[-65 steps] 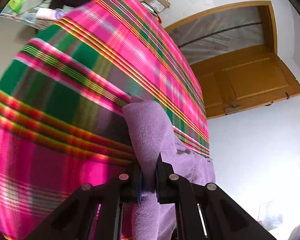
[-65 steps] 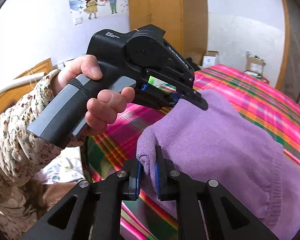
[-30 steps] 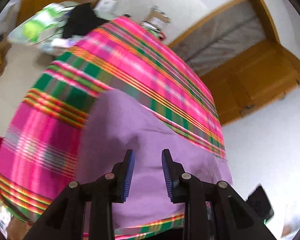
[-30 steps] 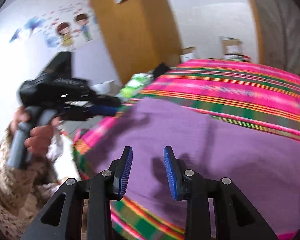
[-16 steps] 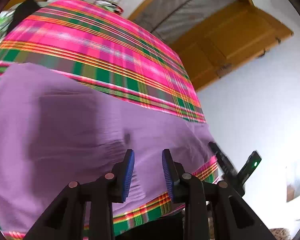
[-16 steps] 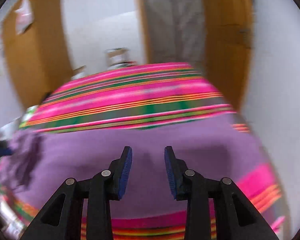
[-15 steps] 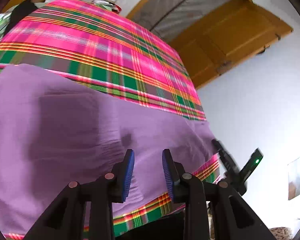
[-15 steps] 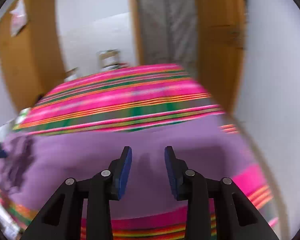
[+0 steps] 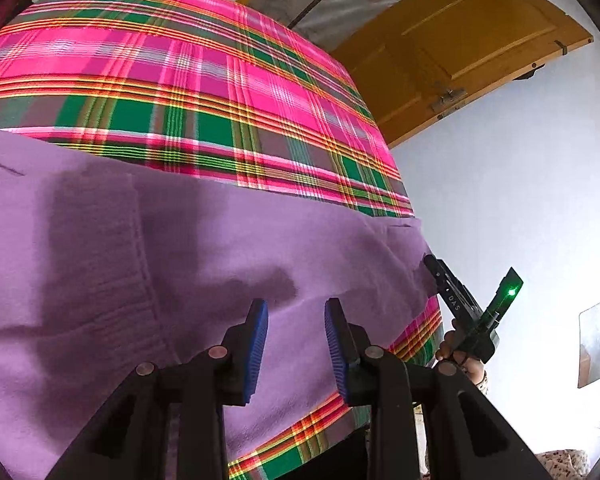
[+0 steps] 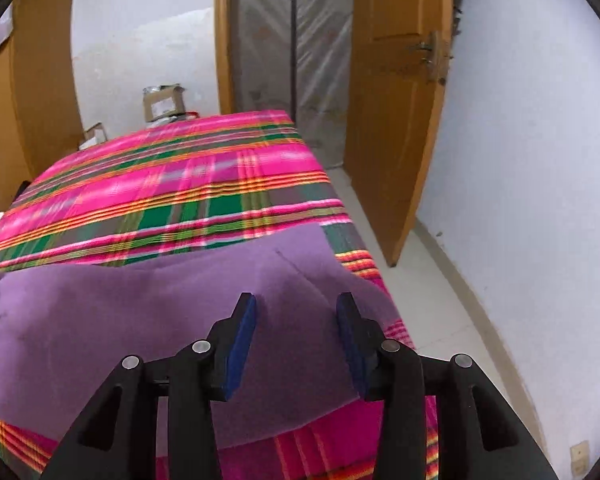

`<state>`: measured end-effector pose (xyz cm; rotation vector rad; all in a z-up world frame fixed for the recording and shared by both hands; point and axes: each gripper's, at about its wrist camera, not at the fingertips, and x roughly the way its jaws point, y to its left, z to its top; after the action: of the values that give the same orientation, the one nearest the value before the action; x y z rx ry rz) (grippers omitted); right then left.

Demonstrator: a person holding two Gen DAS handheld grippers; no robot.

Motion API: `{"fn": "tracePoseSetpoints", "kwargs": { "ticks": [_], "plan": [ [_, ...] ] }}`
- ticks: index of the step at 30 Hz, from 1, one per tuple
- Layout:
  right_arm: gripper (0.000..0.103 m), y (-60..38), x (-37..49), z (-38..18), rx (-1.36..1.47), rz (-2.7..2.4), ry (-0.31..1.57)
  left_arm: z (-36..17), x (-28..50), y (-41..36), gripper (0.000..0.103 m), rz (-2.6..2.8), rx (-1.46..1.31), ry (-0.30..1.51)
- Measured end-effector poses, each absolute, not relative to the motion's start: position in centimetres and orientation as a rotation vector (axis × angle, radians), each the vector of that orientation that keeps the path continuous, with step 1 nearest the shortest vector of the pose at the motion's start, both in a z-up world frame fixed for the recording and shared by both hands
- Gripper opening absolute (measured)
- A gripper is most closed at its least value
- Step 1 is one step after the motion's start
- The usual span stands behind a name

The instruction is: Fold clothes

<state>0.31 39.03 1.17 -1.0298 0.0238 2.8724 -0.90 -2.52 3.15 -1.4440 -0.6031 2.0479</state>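
Left wrist view: the purple garment (image 9: 180, 248) lies flat across the lower half, long axis left to right, on the plaid bedspread (image 9: 180, 80). The left gripper (image 9: 296, 336) is released above it, nothing between its pads. The right gripper (image 9: 466, 312) appears at lower right.

Right wrist view: the garment (image 10: 160, 312) spans lower left to centre; the right gripper (image 10: 296, 332) hangs released over it.

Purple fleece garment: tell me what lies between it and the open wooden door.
Right wrist view: only pink-green plaid blanket separates purple fleece garment from wooden door.
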Motion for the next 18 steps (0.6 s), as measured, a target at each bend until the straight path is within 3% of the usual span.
{"fn": "tracePoseSetpoints", "kwargs": {
  "ticks": [2, 18],
  "plan": [
    [0.010, 38.7, 0.3, 1.2, -1.016, 2.874, -0.001, 3.1, -1.1, -2.5, 0.030, 2.046, -1.447, -0.606],
    [0.006, 38.1, 5.7, 5.2, -0.954, 3.075, 0.073, 3.3, -0.1, -2.2, 0.030, 2.033, -1.428, -0.624]
  ]
}}
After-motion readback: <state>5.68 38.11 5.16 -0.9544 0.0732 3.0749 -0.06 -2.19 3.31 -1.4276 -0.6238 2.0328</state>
